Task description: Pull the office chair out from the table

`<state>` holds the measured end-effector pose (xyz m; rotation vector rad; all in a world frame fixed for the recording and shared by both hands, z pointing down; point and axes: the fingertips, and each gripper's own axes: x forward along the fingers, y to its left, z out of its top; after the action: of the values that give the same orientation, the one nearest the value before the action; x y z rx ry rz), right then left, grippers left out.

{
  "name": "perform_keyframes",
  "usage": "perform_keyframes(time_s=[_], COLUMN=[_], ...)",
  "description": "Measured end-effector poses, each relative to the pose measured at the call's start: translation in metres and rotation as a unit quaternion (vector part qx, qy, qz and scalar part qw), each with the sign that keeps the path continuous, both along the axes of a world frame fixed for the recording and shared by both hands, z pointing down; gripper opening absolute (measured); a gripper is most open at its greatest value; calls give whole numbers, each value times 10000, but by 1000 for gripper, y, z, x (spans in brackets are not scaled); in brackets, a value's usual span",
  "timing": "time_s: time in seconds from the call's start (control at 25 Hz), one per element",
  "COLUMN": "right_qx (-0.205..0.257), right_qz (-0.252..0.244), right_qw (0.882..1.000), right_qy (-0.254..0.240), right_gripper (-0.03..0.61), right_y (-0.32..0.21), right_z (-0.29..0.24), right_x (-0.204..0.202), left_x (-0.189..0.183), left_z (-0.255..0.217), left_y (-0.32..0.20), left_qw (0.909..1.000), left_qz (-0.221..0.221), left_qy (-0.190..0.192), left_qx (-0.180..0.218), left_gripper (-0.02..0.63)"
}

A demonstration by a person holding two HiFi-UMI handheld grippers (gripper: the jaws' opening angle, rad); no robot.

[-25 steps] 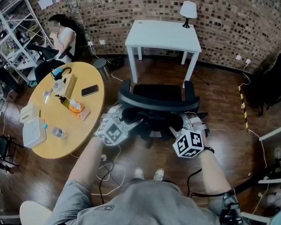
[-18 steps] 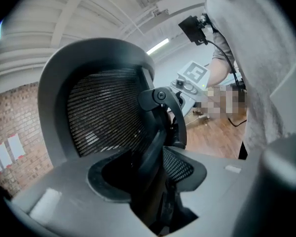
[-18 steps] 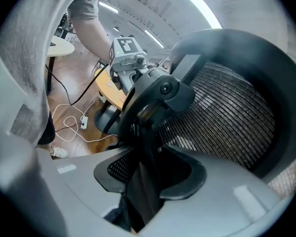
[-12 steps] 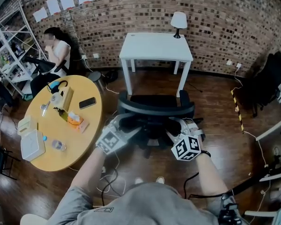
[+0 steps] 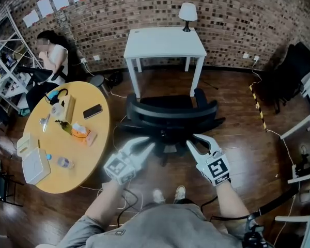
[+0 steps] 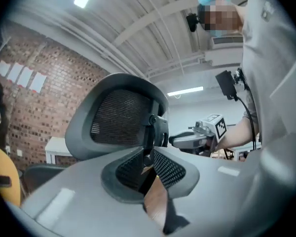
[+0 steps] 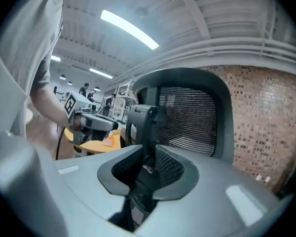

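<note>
The black office chair (image 5: pixel 170 112) stands on the wood floor in front of the white table (image 5: pixel 165 41), its back turned to me and its seat just outside the table's legs. My left gripper (image 5: pixel 144 144) hangs behind the chair's left side, apart from it. My right gripper (image 5: pixel 197 141) hangs behind its right side, also apart. Both jaws have just been closing and stand narrowly open with nothing between them. In the left gripper view the mesh chair back (image 6: pixel 118 117) shows beyond my left gripper (image 6: pixel 149 162). The right gripper view shows it (image 7: pixel 187 117) past my right gripper (image 7: pixel 147 169).
A round yellow table (image 5: pixel 88 154) with a phone, boxes and a bottle stands close on the left. A lamp (image 5: pixel 187 12) sits on the white table. A person (image 5: pixel 49 53) sits at far left by shelves. A dark chair (image 5: pixel 289 71) stands at right. Cables lie near my feet.
Both grippers have drawn back from the chair's back and rolled, and their jaws have narrowed. The chair sits a little further out from the white table.
</note>
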<state>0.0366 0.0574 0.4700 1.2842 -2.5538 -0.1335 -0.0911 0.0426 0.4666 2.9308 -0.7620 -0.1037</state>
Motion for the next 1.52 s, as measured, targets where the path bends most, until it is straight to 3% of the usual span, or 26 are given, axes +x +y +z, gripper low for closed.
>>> perform_keyframes(time_s=[0.2,0.36,0.68,1.12,1.52], right_qx=[-367,-571,-416,-410,-385], right_qz=[72,18,-539,-824,-1012], right_qw=[9954,9899,9914,9871,9868], right_qy=[-885,-1295,-1119,-1310,-1205], right_gripper=[39,15,14,14,12], right_y=[20,34,83,137,163], right_z=[-6,3,-8,-18,-16], right_x=[-7,-7,-2,29,42], left_x=[-9,-3,29,69,89], left_z=[-4,-4,-8,-23,-23], left_y=[10,30,73,136,164], left_qw=[9945,9937,9936,9948,9936], left_qz=[-247,-380,-668,-898,-1048], left_qy=[736,721,599,324,284], left_qx=[-704,-768,-690,-351,-315], left_gripper=[3,2,2,2,2])
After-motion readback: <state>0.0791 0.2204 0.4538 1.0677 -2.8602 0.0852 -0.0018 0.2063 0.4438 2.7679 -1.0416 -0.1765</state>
